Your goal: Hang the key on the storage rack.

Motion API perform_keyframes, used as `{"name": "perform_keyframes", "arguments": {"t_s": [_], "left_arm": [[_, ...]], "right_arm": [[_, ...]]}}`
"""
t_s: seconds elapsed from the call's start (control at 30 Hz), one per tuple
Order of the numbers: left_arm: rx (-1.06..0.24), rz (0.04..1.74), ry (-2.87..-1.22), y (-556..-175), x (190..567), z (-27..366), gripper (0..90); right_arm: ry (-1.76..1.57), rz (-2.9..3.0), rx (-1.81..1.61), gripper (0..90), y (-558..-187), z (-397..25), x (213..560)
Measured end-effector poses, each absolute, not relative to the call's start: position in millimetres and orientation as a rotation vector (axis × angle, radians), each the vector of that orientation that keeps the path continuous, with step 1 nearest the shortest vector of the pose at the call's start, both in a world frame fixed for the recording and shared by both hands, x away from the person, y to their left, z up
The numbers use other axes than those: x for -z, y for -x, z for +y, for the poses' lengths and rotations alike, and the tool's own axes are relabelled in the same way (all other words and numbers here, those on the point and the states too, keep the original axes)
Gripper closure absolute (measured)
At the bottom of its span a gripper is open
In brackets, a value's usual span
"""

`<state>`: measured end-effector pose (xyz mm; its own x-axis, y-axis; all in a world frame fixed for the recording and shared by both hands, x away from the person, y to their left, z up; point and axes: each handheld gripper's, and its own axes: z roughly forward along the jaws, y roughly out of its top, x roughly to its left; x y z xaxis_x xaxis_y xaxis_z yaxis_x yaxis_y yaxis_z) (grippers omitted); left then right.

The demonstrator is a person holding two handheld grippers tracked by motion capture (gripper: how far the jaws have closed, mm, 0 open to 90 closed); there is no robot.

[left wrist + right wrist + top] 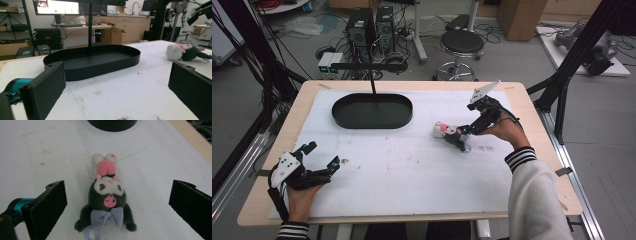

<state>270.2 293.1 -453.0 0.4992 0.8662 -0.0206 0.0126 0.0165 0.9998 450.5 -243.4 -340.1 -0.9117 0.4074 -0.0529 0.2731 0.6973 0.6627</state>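
Between spread right tongs [117,207]: plush toy [107,202], ungrasped, feet cropped; left tongs [322,157] released.

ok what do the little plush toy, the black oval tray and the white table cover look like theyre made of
Plush toy: soft fuzzy fabric, likely stuffed; matte nap, with a smoother lilac cloth bow.
Black oval tray: thin rigid sheet with a crisp upright rim, matte to satin black; painted metal or plastic, can't tell which.
White table cover: matte, slightly fibrous sheet, stained in spots; looks like felt or thin foam.
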Motion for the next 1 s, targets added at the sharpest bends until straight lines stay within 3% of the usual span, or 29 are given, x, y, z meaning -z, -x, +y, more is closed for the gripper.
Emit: {"name": "perform_keyframes", "arguments": {"t_s": [1.0], "left_arm": [[-0.795, 0.833, -1.406, -271, 453, 294, 1.7]], "right_arm": [[-0.570, 2.895, -0.788, 0.5, -469, -212, 387]]}}
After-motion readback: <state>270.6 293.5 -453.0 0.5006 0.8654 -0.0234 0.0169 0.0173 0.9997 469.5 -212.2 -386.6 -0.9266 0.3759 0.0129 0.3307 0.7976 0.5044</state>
